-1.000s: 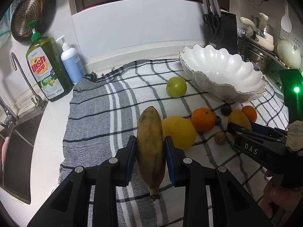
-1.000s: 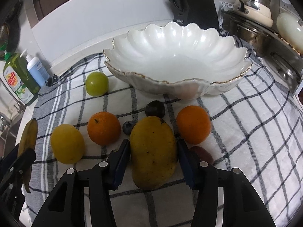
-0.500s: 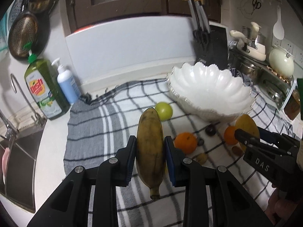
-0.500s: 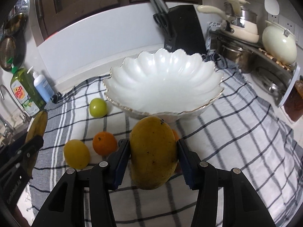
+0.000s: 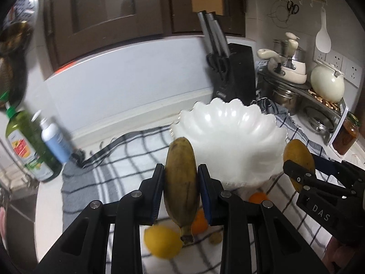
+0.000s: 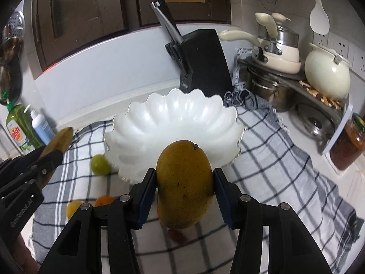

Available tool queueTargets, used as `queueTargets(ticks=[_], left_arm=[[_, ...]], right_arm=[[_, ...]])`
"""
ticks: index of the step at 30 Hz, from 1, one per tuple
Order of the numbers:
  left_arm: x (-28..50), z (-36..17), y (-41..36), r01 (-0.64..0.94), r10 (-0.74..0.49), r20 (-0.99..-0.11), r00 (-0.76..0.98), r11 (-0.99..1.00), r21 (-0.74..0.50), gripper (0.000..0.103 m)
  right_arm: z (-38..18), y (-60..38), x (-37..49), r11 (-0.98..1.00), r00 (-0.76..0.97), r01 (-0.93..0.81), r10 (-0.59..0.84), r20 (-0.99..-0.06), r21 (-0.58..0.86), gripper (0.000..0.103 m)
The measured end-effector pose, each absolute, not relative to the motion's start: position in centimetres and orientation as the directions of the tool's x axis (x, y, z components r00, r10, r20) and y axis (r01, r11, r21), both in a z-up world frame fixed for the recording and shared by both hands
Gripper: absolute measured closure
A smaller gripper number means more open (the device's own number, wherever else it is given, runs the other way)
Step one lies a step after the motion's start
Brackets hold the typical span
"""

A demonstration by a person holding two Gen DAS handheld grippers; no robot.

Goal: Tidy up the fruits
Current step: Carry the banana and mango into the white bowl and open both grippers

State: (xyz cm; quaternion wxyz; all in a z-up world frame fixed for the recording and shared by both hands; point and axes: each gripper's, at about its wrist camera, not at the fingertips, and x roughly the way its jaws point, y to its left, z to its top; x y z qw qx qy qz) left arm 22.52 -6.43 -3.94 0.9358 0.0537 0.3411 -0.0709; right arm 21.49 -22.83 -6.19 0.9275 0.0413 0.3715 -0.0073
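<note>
Left tool (image 5: 181,186) pinching a browned, matte banana (image 5: 181,182) upright, lifted off the checked cloth (image 6: 285,159). Right tool (image 6: 185,188) clamped on a smooth yellow mango (image 6: 185,187), raised just in front of the glossy white scalloped bowl (image 6: 173,123). Below: lemon (image 5: 162,241), orange (image 5: 199,223), green fruit (image 6: 100,164). Black knife block (image 6: 203,61) stands behind the bowl.
</note>
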Motion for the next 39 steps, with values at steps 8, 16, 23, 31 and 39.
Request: queueTargets(ticks=[8, 16, 23, 31, 39], left_arm=[[27.9, -4.8, -8.5, 0.216, -0.124, -0.683, 0.720, 0.975, 0.050, 0.073], [33.0, -7.2, -10.1, 0.222, -0.110, -0.700, 0.706, 0.972, 0.071, 0.073], [35.0, -9.4, -10.7, 0.242, -0.136, -0.724, 0.676, 0.969, 0.045, 0.073], [34.9, -10.0, -11.3, 0.256, -0.131, -0.738, 0.662, 0.965, 0.058, 0.062], [34.3, -9.3, -10.7, 0.221, -0.088, -0.737, 0.670, 0.972, 0.084, 0.036]], right_arm=[[-6.3, -23.8, 25.5, 0.996, 0.716, 0.030, 0.034, -0.698, 0.080, 0.052], [-8.3, -24.4, 29.9, 0.995, 0.695, 0.028, 0.047, -0.717, 0.092, 0.052], [-11.2, -25.3, 32.5, 0.994, 0.644, 0.052, 0.044, -0.764, 0.101, 0.052], [-12.1, -25.7, 32.7, 0.992, 0.635, 0.059, 0.051, -0.771, 0.115, 0.050], [-9.5, -26.0, 31.4, 0.993, 0.703, 0.111, -0.053, -0.710, 0.037, 0.018]])
